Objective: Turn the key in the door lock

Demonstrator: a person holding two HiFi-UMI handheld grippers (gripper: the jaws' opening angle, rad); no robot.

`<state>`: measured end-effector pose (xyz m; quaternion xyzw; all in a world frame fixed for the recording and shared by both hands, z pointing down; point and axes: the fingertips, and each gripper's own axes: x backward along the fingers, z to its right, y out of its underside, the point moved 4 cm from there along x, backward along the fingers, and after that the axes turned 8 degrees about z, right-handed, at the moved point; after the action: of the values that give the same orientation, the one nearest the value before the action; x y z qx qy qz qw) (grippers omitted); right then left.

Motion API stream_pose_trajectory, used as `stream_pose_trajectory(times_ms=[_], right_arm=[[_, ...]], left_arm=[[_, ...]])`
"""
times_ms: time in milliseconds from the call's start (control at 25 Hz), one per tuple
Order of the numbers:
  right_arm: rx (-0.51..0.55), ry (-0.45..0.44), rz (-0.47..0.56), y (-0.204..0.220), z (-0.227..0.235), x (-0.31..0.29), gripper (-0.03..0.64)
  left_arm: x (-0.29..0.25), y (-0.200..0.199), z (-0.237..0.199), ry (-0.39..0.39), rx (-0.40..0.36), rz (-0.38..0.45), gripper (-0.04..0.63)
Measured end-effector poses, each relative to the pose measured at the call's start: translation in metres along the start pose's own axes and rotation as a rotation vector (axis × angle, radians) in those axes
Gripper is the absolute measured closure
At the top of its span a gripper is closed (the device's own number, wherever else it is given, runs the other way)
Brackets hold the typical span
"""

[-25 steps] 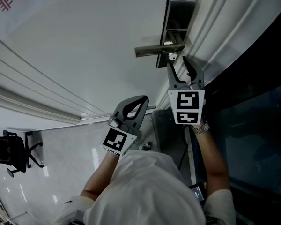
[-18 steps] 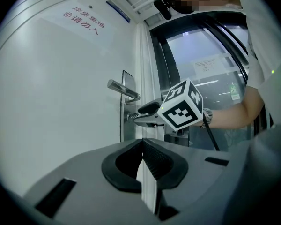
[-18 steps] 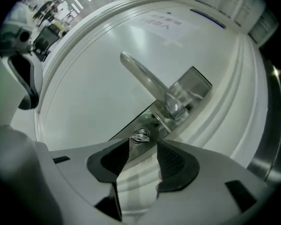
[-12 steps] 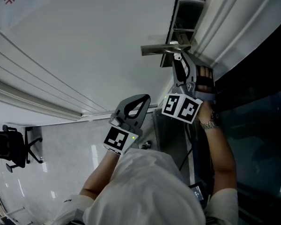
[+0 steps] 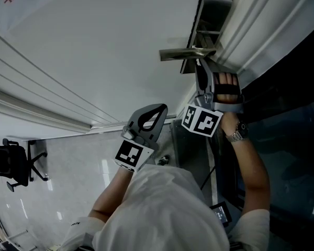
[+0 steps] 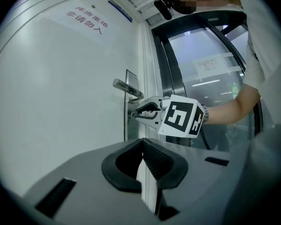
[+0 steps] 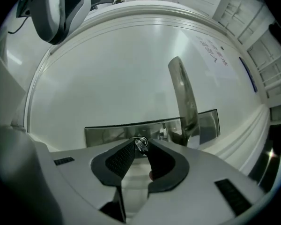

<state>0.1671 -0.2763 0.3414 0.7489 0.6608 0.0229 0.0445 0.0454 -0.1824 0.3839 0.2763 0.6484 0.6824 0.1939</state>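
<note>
Looking down in the head view, the right gripper (image 5: 200, 69) reached level to the lock plate (image 5: 213, 14) near the edge of the door (image 5: 94, 51), with its tips just beside the one handle (image 5: 180, 54). The left gripper (image 5: 158, 109) hung well apart from the plate and touched nothing. That view counted two grippers, one handle and one plate.

In the left gripper view, that gripper's jaws lay clenched together with nothing between them. The right gripper's marker cube (image 6: 180, 117) showed beyond them, near the plate.

In the right gripper view, the jaws had just been closing and stood partly apart, their tips pinching the single key (image 7: 141, 143). The key sat in the plate, close to the root of the handle.
</note>
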Motion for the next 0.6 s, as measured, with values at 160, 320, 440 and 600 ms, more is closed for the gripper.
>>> stream_pose_trajectory(times_ms=[160,320,440,600], right_arm=[[-0.025,0.022,-0.001,-0.0002,-0.0009,-0.0001,0.532],[-0.094,0.008,0.000,-0.0009,0.0012,0.0004,0.537],[-0.146,0.016,0.004,-0.0006,0.0021,0.0017,0.540],[-0.228,0.019,0.006,-0.0007,0.0038,0.0020,0.541]], left_arm=[[0.0010,0.0006,0.0015,0.007,0.001,0.001,0.587],[0.0030,-0.0012,0.0016,0.011,0.000,0.008,0.586],[0.0048,-0.0020,0.0034,0.014,0.004,0.008,0.586],[0.0080,-0.0021,0.0028,0.009,0.012,0.009,0.586]])
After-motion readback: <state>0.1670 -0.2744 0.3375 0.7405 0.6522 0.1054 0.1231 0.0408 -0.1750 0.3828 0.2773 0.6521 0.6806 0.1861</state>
